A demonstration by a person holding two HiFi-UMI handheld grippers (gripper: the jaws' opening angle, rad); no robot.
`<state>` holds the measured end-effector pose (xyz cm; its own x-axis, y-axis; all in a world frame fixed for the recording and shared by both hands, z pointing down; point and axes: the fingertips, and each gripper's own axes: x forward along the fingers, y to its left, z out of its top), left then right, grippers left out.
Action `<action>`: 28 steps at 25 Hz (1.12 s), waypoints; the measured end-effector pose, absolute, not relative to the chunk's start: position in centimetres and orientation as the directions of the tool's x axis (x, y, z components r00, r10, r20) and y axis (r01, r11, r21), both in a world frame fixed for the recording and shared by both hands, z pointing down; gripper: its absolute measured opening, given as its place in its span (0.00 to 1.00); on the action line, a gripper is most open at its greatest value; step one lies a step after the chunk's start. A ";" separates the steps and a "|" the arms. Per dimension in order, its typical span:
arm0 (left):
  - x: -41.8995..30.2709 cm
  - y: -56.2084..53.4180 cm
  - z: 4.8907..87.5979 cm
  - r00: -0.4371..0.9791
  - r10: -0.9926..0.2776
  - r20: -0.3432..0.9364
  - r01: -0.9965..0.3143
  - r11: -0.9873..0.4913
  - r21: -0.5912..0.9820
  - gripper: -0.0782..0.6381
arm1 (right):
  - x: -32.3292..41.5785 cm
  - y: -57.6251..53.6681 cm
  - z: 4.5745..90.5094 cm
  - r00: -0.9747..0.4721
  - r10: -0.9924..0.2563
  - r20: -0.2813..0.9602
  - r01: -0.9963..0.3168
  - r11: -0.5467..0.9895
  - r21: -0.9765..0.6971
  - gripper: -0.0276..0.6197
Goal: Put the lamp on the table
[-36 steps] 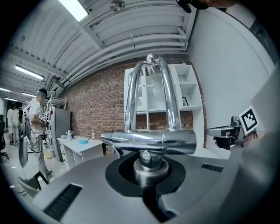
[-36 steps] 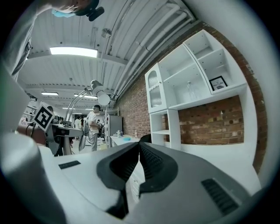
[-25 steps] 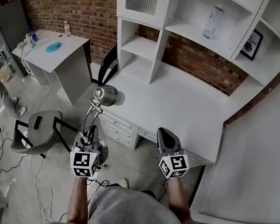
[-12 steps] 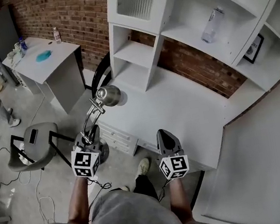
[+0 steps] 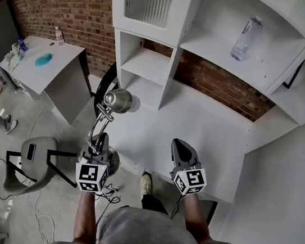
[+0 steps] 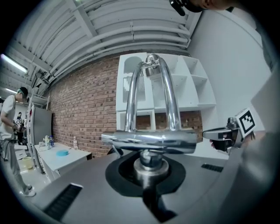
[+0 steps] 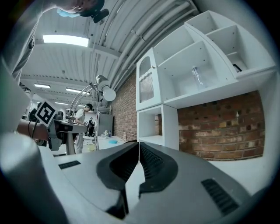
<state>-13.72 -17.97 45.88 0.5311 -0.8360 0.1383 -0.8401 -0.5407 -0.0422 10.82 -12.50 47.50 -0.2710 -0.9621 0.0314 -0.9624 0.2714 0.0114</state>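
A chrome desk lamp [image 5: 116, 102] with a double-rod arm and round head hangs in the air over the front left corner of the white desk [image 5: 204, 125]. My left gripper [image 5: 101, 150] is shut on the lamp's short stem just above its round base. In the left gripper view the lamp [image 6: 151, 105] rises straight up from the closed jaws of my left gripper [image 6: 150, 170]. My right gripper [image 5: 180, 144] is shut and empty, over the desk's front edge. In the right gripper view the right gripper [image 7: 138, 151] has its pads together, and the lamp [image 7: 104, 90] shows at the left.
A white shelf unit [image 5: 152, 62] stands on the desk against the brick wall, with a clear bottle [image 5: 246, 37] on a shelf. A grey stool [image 5: 30, 159] and cables are on the floor at the left. A small white table [image 5: 53, 62] stands further back.
Both grippers and the lamp have moved forward to the desk. The desk's front edge now lies under them, and the stool has dropped back to the left. The grip is unchanged.
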 end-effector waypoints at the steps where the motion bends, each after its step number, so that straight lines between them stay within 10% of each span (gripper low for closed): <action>1: -13.3 -18.8 45.8 0.530 -0.837 0.139 -0.841 -0.540 -0.041 0.11 | 11.2 -13.5 47.4 -0.274 -0.961 0.034 -0.961 0.275 0.017 0.08; 28: -2.9 -37.2 49.1 0.571 -0.810 0.134 -0.816 -0.578 -0.022 0.11 | 19.8 -30.7 51.3 -0.266 -0.957 0.113 -0.964 0.266 -0.015 0.08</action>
<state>-2.85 -37.24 49.06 0.5706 -0.8102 0.1345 -0.8157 -0.5781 -0.0218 19.76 -30.72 51.27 -0.2656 -0.9575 0.1125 -0.9639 0.2657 -0.0147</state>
